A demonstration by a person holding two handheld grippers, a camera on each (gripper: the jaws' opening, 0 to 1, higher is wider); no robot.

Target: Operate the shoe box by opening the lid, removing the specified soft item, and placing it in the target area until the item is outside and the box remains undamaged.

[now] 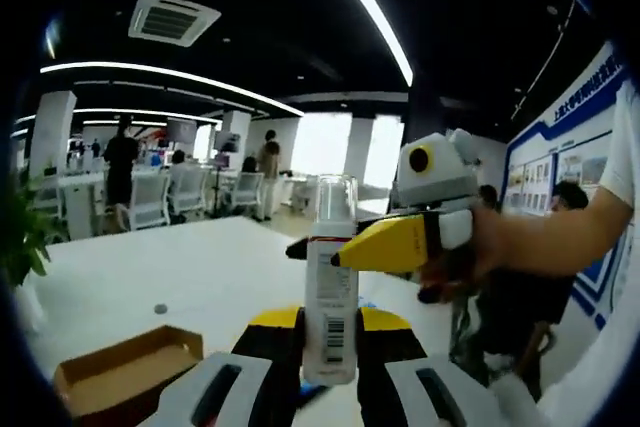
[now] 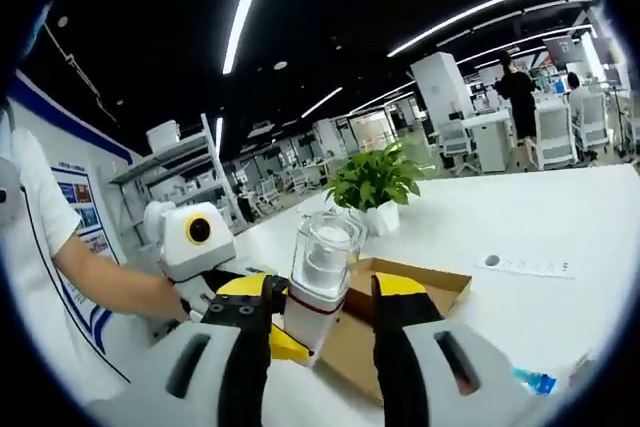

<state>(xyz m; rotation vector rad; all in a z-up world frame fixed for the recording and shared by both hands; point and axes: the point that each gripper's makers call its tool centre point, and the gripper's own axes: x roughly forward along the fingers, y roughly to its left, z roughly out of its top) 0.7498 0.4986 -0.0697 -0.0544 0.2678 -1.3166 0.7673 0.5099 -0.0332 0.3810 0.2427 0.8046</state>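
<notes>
Both the left gripper [image 1: 328, 347] and right gripper [image 2: 322, 332] have jaws closed on the clear-capped white spray bottle [image 1: 331, 282]; we judge unequal pulls could drop it onto the open brown cardboard shoe box [image 2: 425, 282].

Your left tongs [image 1: 330, 342] and right tongs [image 2: 322, 312] both stand raised, jaws parted; the right tongs' tips cross close before the left, your hand [image 1: 470, 252] gripping them.
</notes>
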